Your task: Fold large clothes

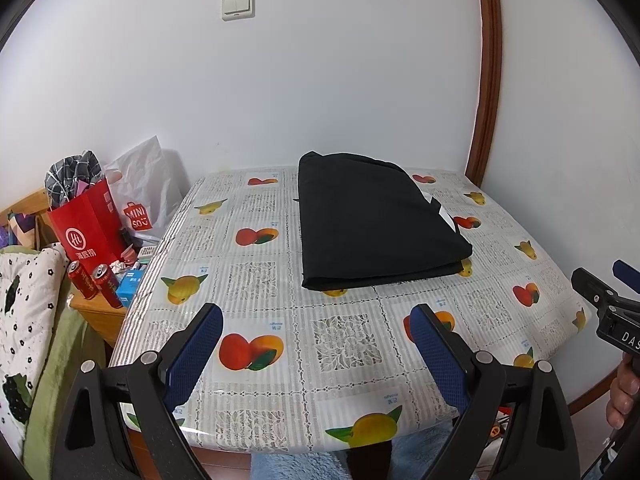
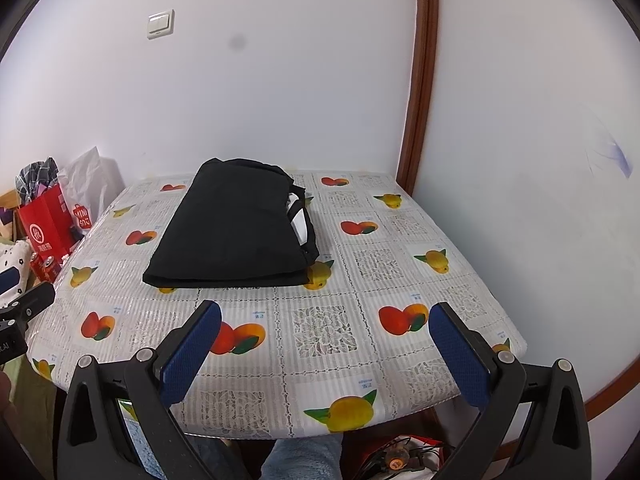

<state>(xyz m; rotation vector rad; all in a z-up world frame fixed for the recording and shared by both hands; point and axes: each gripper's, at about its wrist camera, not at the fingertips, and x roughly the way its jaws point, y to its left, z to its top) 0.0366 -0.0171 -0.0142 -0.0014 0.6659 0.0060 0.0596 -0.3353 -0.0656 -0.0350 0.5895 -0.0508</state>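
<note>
A black garment (image 1: 372,220) lies folded into a neat rectangle on the far half of the table (image 1: 280,344), near the wall; a bit of white shows at its right edge. In the right wrist view the same black garment (image 2: 236,224) sits left of centre. My left gripper (image 1: 316,320) hangs open above the table's near edge, well short of the garment, with nothing between its blue pads (image 1: 192,356). My right gripper (image 2: 325,316) is likewise open and empty over the near edge of the table (image 2: 400,376). The right gripper (image 1: 608,284) also shows at the far right of the left wrist view.
The table wears a fruit-print plastic cover and stands in a corner by a wooden door frame (image 1: 486,92). To its left are a red paper bag (image 1: 86,224), a white shopping bag (image 1: 148,196), two red cans (image 1: 96,284) and a wooden stand (image 1: 100,312). A hand (image 1: 622,396) holds the right gripper.
</note>
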